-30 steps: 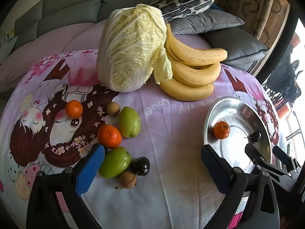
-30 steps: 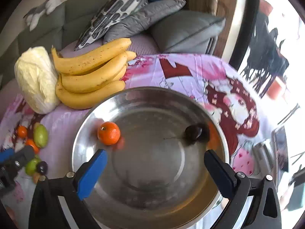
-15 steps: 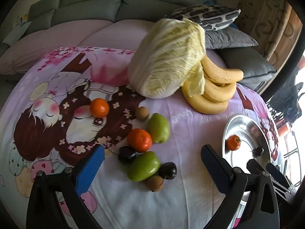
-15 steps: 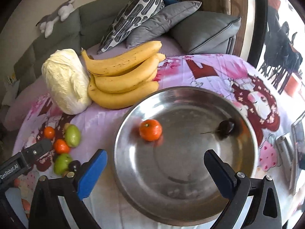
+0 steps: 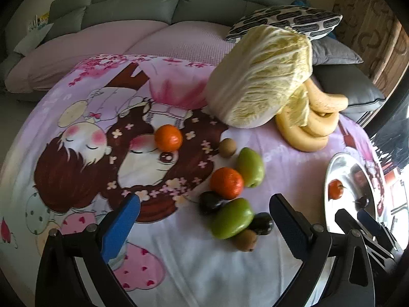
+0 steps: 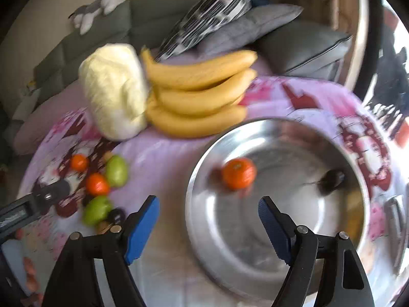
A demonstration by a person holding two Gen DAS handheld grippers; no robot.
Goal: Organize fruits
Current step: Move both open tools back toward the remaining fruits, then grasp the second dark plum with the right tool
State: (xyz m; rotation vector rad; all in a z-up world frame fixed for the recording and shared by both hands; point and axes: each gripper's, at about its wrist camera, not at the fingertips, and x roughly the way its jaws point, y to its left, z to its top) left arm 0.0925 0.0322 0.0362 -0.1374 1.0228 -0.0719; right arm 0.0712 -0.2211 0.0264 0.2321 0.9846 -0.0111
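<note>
Left wrist view: landmark is the steel bowl (image 5: 332,168), far right edge of the cloth-covered table (image 5: 179,268). Since a second ago it has slid from mid-right to the edge of view and the loose fruit cluster is now central, so I judge the left side is lining up the next pick. Cabbage (image 5: 260,76) and bananas (image 5: 314,125) sit behind the bowl, untouched. Inside the bowl: one orange (image 5: 335,189), one dark fruit (image 5: 363,200). Well left of the bowl: two green fruits (image 5: 231,218), two oranges (image 5: 226,183), dark and brown small fruits; most sorting is still ahead.

Left gripper (image 5: 204,220): jaws wide apart, empty, green fruit and dark ones lying between the tips.

Right gripper (image 6: 208,220): jaws have just been closing but remain apart, nothing between them; it hovers at the bowl's left rim, blurred.
</note>
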